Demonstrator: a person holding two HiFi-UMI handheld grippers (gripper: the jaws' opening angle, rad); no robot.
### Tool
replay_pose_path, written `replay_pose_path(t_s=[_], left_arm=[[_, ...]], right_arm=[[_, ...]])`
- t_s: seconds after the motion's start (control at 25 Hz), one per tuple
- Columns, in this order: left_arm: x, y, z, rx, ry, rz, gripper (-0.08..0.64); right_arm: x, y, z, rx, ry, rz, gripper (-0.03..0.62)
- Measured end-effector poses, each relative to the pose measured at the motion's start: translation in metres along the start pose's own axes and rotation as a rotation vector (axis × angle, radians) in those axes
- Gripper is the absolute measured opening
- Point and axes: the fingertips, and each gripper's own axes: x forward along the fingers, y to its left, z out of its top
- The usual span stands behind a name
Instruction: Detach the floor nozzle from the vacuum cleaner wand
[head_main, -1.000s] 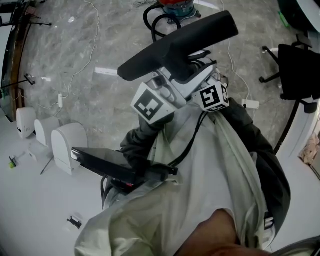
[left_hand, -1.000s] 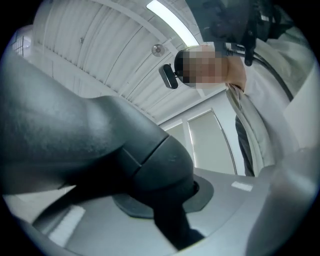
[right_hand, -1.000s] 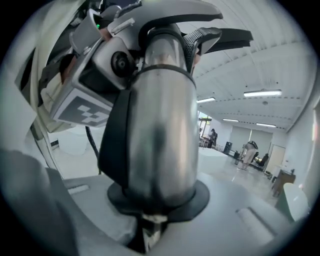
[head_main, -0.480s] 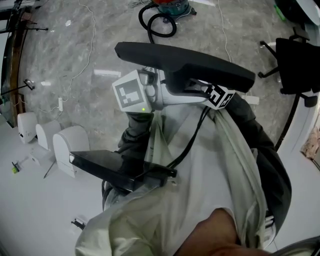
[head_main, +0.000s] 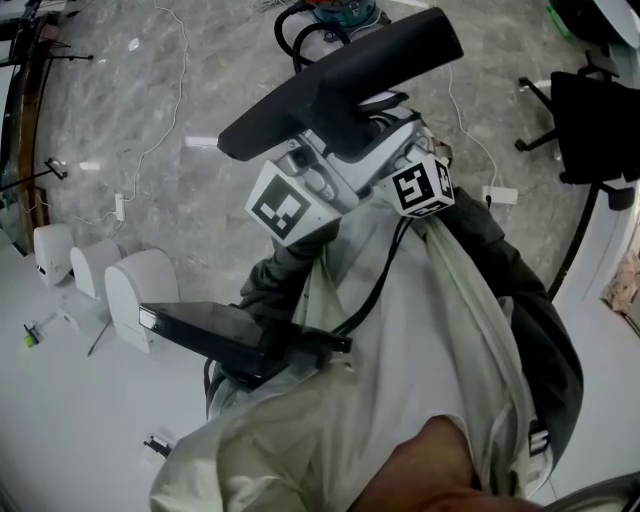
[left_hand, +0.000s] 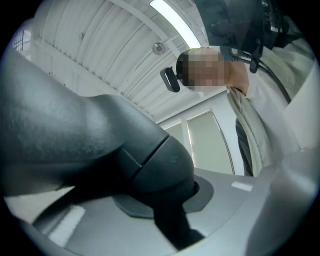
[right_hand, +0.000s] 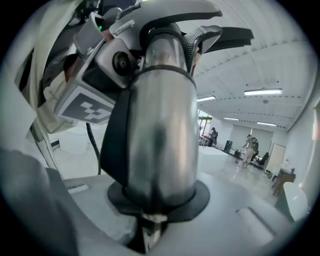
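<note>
The long dark grey plastic floor nozzle (head_main: 340, 85) is held up off the marbled grey floor (head_main: 150, 120) in front of the person's chest. In the head view its long axis slants from lower left to upper right, across the line between the 2 hands. Just beneath the bar sits the left hand-held gripper (head_main: 315, 170), its jaws clamped on the nozzle's rounded dark neck (left_hand: 150, 165), which fills the left gripper view. Close beside it on the right, the right hand-held gripper (head_main: 400, 150) has its jaws pressed on the shiny silver metal wand tube (right_hand: 160, 135). In the right gripper view this tube runs straight up away from the jaws, through a black collar (right_hand: 117, 145), toward the left hand-held gripper and the nozzle. The joint therefore appears to lie in the short stretch between the 2 grips. Separation probably calls for a pull along the tube's axis, square to the nozzle bar rather than along it.
</note>
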Motion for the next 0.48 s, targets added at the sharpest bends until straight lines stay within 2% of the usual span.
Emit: replay_pose_path(t_s=[0.08, 0.16, 0.28, 0.36, 0.4, 0.44, 0.48], left_arm=[[-0.003, -0.003, 0.002, 0.001, 0.010, -0.016, 0.078], [-0.006, -0.019, 0.005, 0.023, 0.027, -0.136, 0.077], [-0.009, -0.047, 0.005, 0.053, 0.056, -0.341, 0.077], [-0.009, -0.057, 0.005, 0.056, 0.070, -0.419, 0.077], [-0.009, -0.059, 0.004, 0.053, 0.072, -0.435, 0.077], [-0.009, -0.058, 0.004, 0.048, 0.071, -0.431, 0.077], [-0.009, -0.054, 0.005, 0.040, 0.064, -0.403, 0.077]], right_arm=[[0.001, 0.006, 0.004, -0.008, -0.010, 0.035, 0.075], [-0.004, 0.018, 0.012, -0.027, -0.045, 0.121, 0.075], [-0.018, 0.042, 0.011, -0.045, -0.119, 0.303, 0.075], [-0.024, 0.057, 0.007, -0.039, -0.147, 0.402, 0.075], [-0.024, 0.060, 0.008, -0.029, -0.149, 0.410, 0.075], [-0.022, 0.057, 0.009, -0.019, -0.142, 0.381, 0.075], [-0.017, 0.049, 0.010, -0.012, -0.123, 0.314, 0.074]])
